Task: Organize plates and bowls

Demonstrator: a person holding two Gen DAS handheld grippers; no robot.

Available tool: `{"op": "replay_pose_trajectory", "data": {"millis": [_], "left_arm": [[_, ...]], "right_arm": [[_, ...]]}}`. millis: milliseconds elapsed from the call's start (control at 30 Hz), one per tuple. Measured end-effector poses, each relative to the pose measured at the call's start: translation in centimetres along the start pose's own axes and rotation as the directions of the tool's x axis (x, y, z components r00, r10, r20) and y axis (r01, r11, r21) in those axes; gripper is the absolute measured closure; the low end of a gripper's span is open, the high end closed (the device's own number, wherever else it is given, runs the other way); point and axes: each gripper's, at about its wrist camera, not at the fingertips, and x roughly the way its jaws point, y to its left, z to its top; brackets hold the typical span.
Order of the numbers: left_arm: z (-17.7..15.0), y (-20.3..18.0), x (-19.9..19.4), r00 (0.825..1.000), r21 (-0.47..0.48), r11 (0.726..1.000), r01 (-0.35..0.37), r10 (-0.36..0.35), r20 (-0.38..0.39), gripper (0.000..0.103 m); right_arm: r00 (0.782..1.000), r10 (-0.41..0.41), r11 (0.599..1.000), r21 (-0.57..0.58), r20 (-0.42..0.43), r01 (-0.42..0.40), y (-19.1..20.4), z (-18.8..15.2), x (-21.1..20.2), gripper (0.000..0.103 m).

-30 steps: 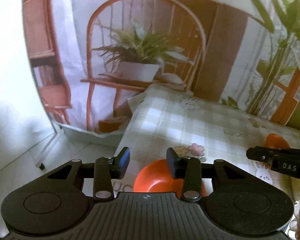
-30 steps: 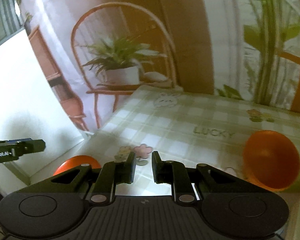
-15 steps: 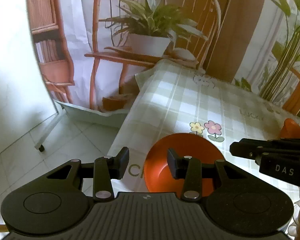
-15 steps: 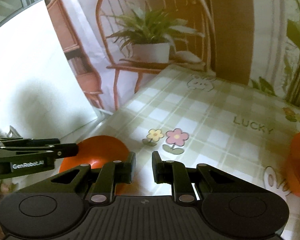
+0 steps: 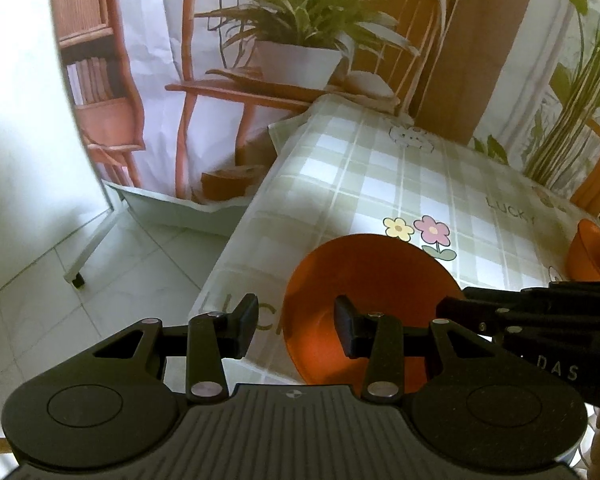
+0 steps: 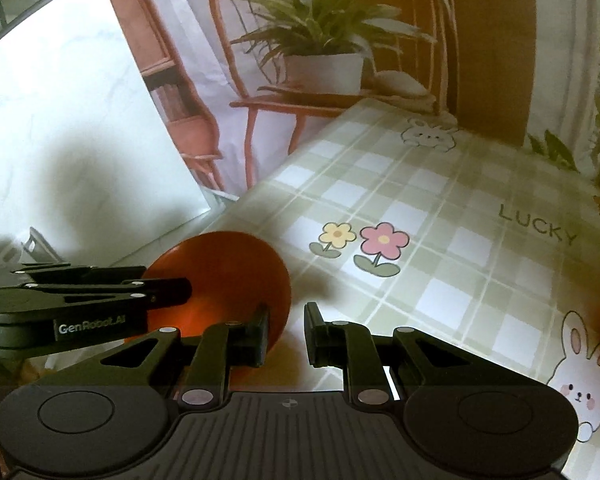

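Observation:
An orange bowl (image 5: 372, 280) sits near the front left corner of the checked tablecloth (image 5: 400, 184); it also shows in the right wrist view (image 6: 228, 272). My left gripper (image 5: 296, 322) is open, its jaws straddling the bowl's near left rim without touching. My right gripper (image 6: 286, 332) is open with a narrow gap, just right of the bowl, and it shows from the side in the left wrist view (image 5: 540, 320). A second orange bowl (image 5: 592, 252) stands further right on the table.
The table's left edge (image 5: 236, 240) drops to a white tiled floor (image 5: 100, 280). A printed backdrop with a chair and a potted plant (image 5: 300, 40) hangs behind the table. A white board (image 6: 60, 140) stands at the left.
Both grippers have tilted down and moved toward the near orange bowl, which now looms larger. The right gripper's jaws have opened a little wider.

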Motion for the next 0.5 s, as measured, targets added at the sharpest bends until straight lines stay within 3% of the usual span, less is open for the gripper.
{"op": "replay_pose_trajectory", "data": {"millis": [67, 267, 500], "left_arm": [[-0.11, 0.17, 0.15, 1.000, -0.009, 1.000, 0.003, -0.003, -0.006, 0.061], [-0.38, 0.28, 0.39, 1.000, 0.004, 1.000, -0.015, 0.015, -0.005, 0.088], [-0.58, -0.28, 0.09, 1.000, 0.022, 1.000, -0.004, 0.004, -0.011, 0.091]], "right_arm": [[1.000, 0.005, 1.000, 0.003, -0.003, -0.005, 0.10, -0.17, 0.11, 0.086], [1.000, 0.017, 1.000, 0.000, -0.007, -0.017, 0.35, -0.61, 0.18, 0.092], [0.999, 0.030, 0.999, 0.037, 0.016, -0.030, -0.15, -0.81, -0.63, 0.093]]}}
